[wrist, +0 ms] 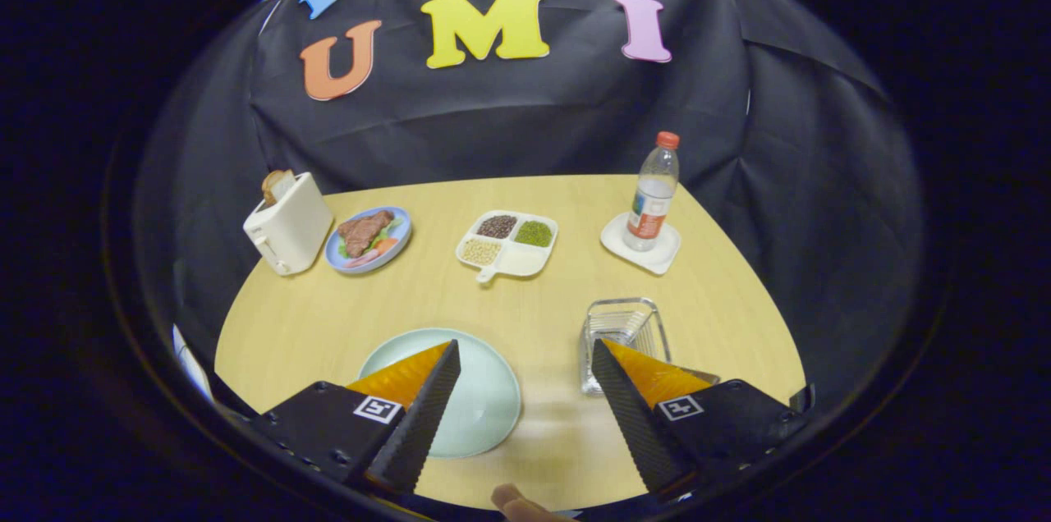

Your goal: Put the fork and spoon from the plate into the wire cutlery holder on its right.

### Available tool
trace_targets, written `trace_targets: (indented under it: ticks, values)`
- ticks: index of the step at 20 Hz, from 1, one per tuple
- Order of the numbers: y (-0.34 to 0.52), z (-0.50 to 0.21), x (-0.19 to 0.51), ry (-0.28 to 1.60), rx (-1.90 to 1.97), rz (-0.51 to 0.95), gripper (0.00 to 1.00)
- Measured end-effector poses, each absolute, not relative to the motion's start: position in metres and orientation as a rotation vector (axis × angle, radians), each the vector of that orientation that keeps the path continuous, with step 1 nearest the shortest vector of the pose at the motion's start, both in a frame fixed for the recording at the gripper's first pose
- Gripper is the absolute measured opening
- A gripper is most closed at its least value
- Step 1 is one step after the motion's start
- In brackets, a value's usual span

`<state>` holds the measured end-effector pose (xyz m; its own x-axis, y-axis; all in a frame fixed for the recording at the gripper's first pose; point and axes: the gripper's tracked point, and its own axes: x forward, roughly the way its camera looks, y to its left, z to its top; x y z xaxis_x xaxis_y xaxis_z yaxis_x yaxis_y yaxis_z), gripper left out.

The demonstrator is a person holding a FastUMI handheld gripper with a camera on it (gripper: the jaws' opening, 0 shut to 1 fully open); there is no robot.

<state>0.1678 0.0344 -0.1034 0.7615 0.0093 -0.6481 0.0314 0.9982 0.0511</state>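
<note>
Black cloth hangs as the booth wall behind a rounded, light wooden table (525, 309). Item, near side: a pale green plate (484, 399), round, lying flat, partly covered by the left finger of the gripper (525, 358); the bare part of its surface shows no fork or spoon, and whether any lies under that finger cannot be told. Item, to the right of the plate and apart from it: a wire cutlery holder (622, 329), upright, its near lower portion hidden behind the right finger; its contents cannot be made out through the wires. Gripper fingers: spread wide apart, nothing between them, holding nothing, with bare tabletop showing in the gap. The left fingertip sits over the plate, the right fingertip over the front of the holder. Item, far left: a white toaster (289, 233) with a slice of bread (277, 184) standing in its slot. Item, just right of the toaster: a blue plate (397, 247) carrying meat and vegetables. Item, centre of the far side: a white divided dish (517, 259) with a small handle, three compartments holding dark, green and pale grains, the fourth empty. Item, far right: a clear plastic bottle (653, 194) with a red cap, upright on a white coaster (649, 255). Item, nearest table edge: part of a person's finger (513, 499).
</note>
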Motion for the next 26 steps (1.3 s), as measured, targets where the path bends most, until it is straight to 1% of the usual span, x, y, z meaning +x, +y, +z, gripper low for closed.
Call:
trace_targets:
  ticks: [9,18,21,22,23,24,25,26]
  values:
    - [0.129,-0.167,0.158,0.855,0.056,0.08,0.97]
    - [0.164,-0.235,0.137,1.022,0.065,0.077,0.96]
    - [0.17,-0.246,0.128,1.068,0.066,0.073,0.86]
    - [0.17,-0.249,0.127,1.076,0.067,0.066,0.83]
    - [0.17,-0.251,0.126,1.084,0.07,0.058,0.83]
    - [0.169,-0.254,0.124,1.098,0.068,0.051,0.73]
    - [0.168,-0.254,0.122,1.104,0.067,0.045,0.68]
    - [0.171,-0.257,0.123,1.114,0.076,0.051,0.68]
